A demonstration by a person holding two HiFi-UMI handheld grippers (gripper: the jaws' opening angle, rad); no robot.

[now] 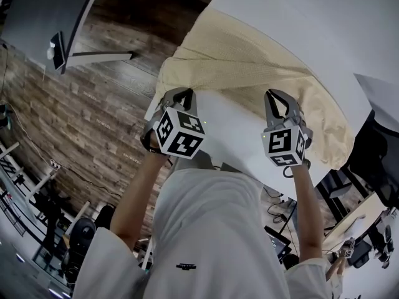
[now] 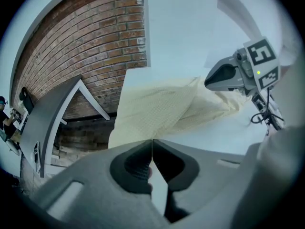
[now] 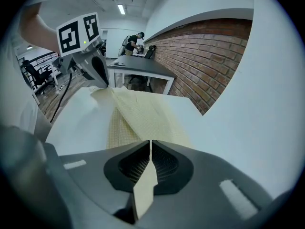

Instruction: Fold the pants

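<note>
Left claw (image 1: 182,93) and right claw (image 1: 278,96) each pinch the near edge of the pants (image 1: 249,48) — spaced apart, probably to carry it evenly over the desk (image 1: 324,11).

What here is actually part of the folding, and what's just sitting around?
In the job: pale yellow pants, left tool and right tool gripping them, white table.
Just around: grey desk, office chair.

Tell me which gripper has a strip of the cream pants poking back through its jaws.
The right gripper: a strip of the pants sticks out behind its shut jaws. The left gripper grips the cloth only at its tips.
</note>
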